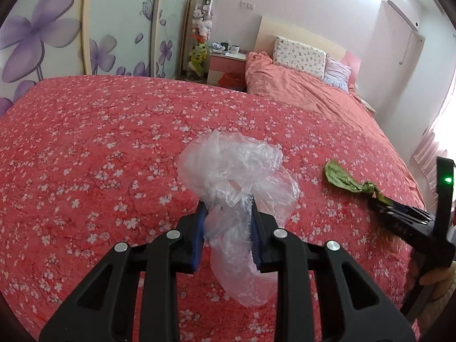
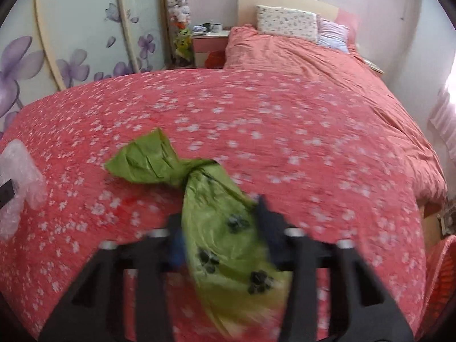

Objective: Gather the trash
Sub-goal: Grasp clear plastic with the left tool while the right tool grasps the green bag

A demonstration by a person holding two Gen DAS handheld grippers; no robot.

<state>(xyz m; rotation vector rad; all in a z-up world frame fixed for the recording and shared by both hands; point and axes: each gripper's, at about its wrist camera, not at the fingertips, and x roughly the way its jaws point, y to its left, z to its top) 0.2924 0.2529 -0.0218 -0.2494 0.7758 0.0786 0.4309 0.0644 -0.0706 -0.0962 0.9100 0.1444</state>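
My left gripper is shut on a crumpled clear plastic bag and holds it above the red flowered bedspread. The clear bag also shows at the left edge of the right wrist view. My right gripper is shut on a knotted green bag with black paw prints, its knotted end pointing away over the bed. In the left wrist view the green bag and the right gripper are at the right. The right wrist view is blurred.
A folded pink duvet and two pillows lie at the bed's head. A pink nightstand with cups and a clear tube of plush toys stand beyond. A flowered wardrobe is left; an orange basket is right.
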